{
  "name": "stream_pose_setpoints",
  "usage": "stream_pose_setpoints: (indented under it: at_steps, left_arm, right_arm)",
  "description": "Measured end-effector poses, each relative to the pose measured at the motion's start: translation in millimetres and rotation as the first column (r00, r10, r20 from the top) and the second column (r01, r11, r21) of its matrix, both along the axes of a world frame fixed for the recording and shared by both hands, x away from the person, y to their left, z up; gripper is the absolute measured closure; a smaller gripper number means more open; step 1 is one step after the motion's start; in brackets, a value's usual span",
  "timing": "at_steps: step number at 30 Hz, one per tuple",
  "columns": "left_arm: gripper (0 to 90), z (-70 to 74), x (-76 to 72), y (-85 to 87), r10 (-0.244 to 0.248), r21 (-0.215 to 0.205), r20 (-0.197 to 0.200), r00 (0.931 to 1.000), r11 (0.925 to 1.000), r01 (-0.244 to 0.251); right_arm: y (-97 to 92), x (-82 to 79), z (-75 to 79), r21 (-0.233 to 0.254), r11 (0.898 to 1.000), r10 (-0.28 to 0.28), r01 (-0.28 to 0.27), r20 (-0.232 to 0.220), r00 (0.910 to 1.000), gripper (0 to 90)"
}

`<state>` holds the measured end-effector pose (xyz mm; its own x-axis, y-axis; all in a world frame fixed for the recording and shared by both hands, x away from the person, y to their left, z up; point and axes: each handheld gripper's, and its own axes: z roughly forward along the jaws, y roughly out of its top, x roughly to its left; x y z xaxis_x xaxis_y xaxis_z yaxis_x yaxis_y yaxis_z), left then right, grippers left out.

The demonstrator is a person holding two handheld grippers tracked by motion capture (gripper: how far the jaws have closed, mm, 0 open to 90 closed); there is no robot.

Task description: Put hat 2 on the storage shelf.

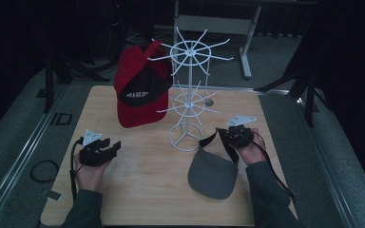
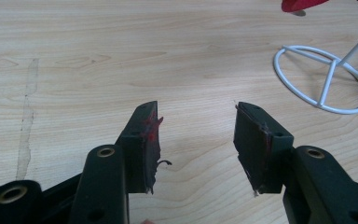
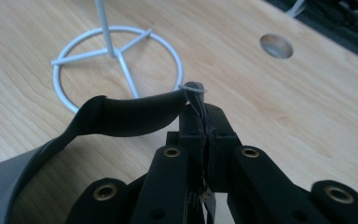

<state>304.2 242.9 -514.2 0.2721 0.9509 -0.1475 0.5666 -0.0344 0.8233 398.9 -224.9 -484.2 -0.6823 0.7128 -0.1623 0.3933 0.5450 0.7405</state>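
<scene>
Visor (image 1: 212, 175), grey: brim low over the near right part of the table (image 1: 142, 180), its dark strap (image 3: 121, 114) rising to the right tool (image 1: 236, 134). In the right gripper view the strap end sits pinched between that tool's pressed-together jaws, with a small loop at the strap end poking out just past the tips; the brim hangs to the lower left of the jaws

Right tool: held in the person's right hand (image 1: 252, 151), just right of the rack base, closed on the strap

Left tool (image 1: 105, 149): held in the left hand (image 1: 89, 173) at the near left of the table, well apart from the visor. Jaws spread, bare table between them, nothing gripped; red smears on the left pad (image 2: 150, 140)

Rack (image 1: 188, 95), white wire, two tiers of spokes on a ring base (image 3: 116, 65): stands mid-table, between the two tools, base just beside the visor strap

Cap (image 1: 140, 90), red with black panel: hangs from an upper left spoke of the rack, brim down over the far left of the table
</scene>
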Motion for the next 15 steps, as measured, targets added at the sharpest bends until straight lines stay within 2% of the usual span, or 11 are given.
stream_pose_setpoints:
  at_steps: [15]
  left_arm:
    - [50.7,0.6,-1.6,2.3,0.000,-0.002,0.002,1.0000,1.0000,0.000]
  right_arm:
    - [-7.3,-10.7,33.5,0.077,0.997,-0.014,0.007,0.097,0.9951,87.7]
